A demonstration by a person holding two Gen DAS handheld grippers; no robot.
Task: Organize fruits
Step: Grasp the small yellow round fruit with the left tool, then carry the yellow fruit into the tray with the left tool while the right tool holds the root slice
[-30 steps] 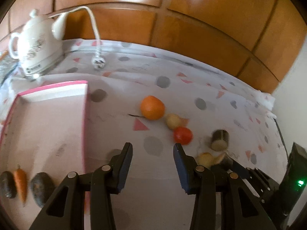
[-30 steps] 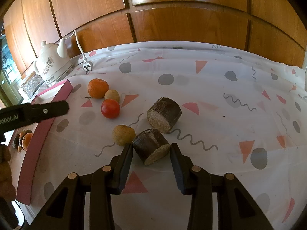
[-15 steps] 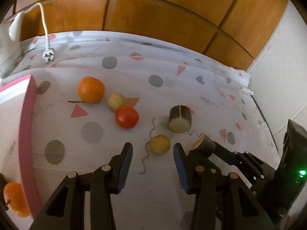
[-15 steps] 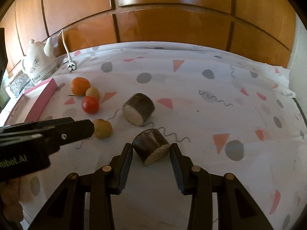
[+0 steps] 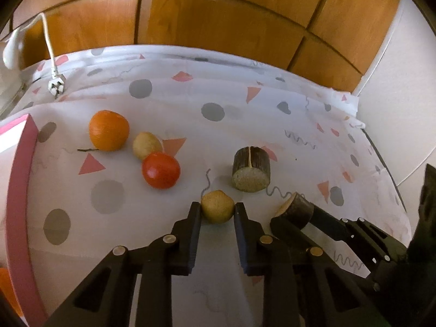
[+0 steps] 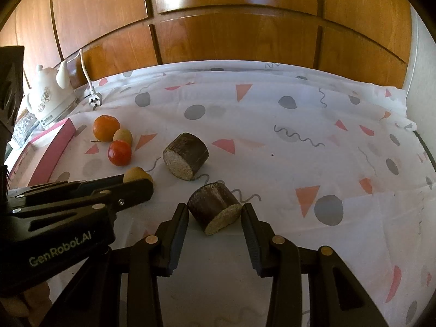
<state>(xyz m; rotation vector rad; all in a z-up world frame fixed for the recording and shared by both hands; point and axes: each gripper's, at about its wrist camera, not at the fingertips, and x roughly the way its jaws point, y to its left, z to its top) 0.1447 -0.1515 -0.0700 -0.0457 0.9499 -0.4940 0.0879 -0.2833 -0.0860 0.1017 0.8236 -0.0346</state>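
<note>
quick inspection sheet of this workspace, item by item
surface: table under a white cloth printed with dots, triangles and squiggles
job's things: orange, red tomato, two small tan round fruits, two dark cut cylinders with pale ends; pink tray at the left edge
clutter: white kettle at the back left
grippers: left tongs closed against the nearer tan fruit; right tongs open, straddling the nearer cylinder, a gap on its right
cables: white cord and plug lying loose on the cloth
surroundings: wooden panelling behind, pale wall at right
</note>
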